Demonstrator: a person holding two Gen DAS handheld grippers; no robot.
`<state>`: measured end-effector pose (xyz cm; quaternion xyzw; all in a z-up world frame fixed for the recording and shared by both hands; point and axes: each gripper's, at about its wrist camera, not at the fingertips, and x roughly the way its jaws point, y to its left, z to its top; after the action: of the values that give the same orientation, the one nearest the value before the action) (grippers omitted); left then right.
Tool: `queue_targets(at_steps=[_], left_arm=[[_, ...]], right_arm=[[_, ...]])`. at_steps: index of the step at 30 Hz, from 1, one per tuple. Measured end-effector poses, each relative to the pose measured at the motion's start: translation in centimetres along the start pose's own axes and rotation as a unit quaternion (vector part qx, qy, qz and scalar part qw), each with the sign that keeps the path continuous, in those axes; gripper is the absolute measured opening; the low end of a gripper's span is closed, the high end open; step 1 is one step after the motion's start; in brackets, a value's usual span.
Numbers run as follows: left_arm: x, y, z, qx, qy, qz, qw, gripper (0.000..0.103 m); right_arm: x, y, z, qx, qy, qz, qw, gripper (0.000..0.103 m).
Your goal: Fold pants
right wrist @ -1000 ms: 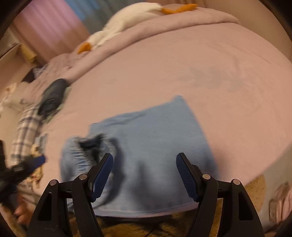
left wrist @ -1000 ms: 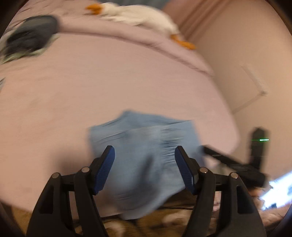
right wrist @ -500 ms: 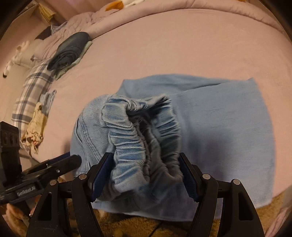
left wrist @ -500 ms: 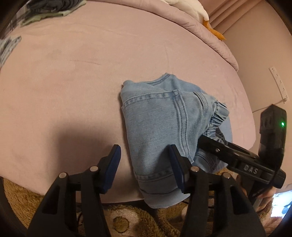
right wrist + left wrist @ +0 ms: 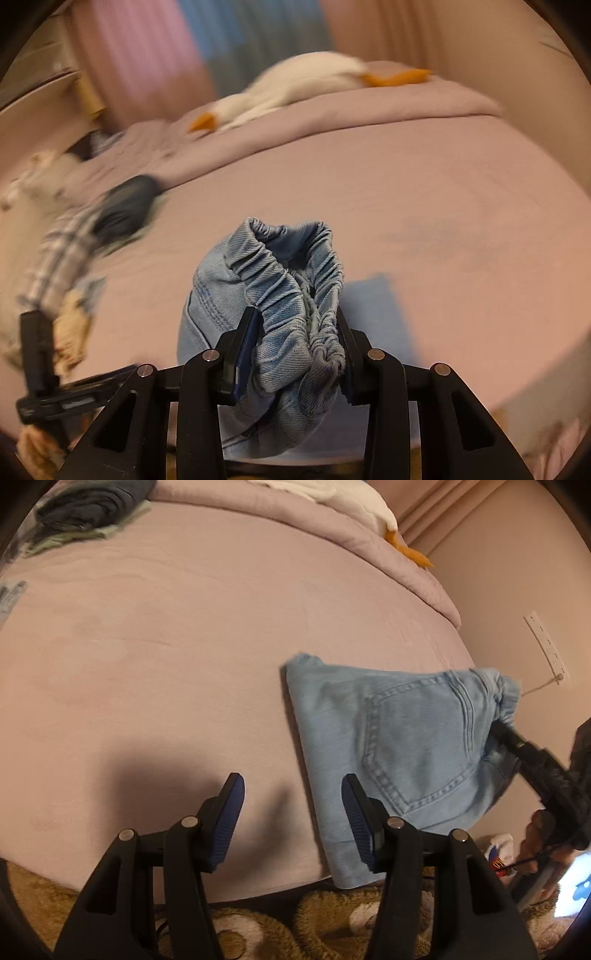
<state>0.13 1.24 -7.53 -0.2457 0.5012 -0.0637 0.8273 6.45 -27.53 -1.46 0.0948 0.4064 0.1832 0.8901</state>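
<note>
The light blue denim pants (image 5: 399, 746) lie folded near the front right edge of the pink bed, back pocket up. My left gripper (image 5: 291, 808) is open and empty, just left of the pants, its right finger over their left edge. My right gripper (image 5: 295, 350) is shut on the gathered elastic waistband of the pants (image 5: 291, 295) and lifts that end off the bed. It also shows in the left wrist view (image 5: 517, 746) at the pants' right end.
A white plush goose (image 5: 295, 85) lies at the head of the bed (image 5: 166, 646). A dark folded garment (image 5: 88, 506) and plaid clothes (image 5: 55, 258) sit at the far left. A brown fuzzy rug (image 5: 258, 930) lies below the bed edge. A wall (image 5: 517, 590) stands to the right.
My right gripper has closed on the waistband and lifted it. My left gripper has shifted left, off the pants.
</note>
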Motion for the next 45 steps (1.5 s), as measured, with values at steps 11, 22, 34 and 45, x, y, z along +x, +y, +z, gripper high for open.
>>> queue_targets(at_steps=[11,22,34,45], left_arm=[[6.4,-3.4,-2.5,0.033,0.080,-0.034,0.9957,0.047],[6.7,-3.2,-4.6,0.036,0.099,-0.055,0.9930,0.029],[5.4,-4.1,5.3,0.062,0.045,-0.067,0.9948,0.042],[11.6,-2.2,9.4,0.021,0.071,-0.061,0.9954,0.031]], right_arm=[[5.1,-8.0,-4.4,0.089,0.103,-0.080,0.987,0.041],[4.5,-7.4,-4.5,0.074,0.101,-0.099,0.987,0.041],[1.0,-6.0,-3.9,0.049,0.071,-0.133,0.987,0.050],[4.2,3.1,-6.1,-0.038,0.141,0.054,0.988,0.048]])
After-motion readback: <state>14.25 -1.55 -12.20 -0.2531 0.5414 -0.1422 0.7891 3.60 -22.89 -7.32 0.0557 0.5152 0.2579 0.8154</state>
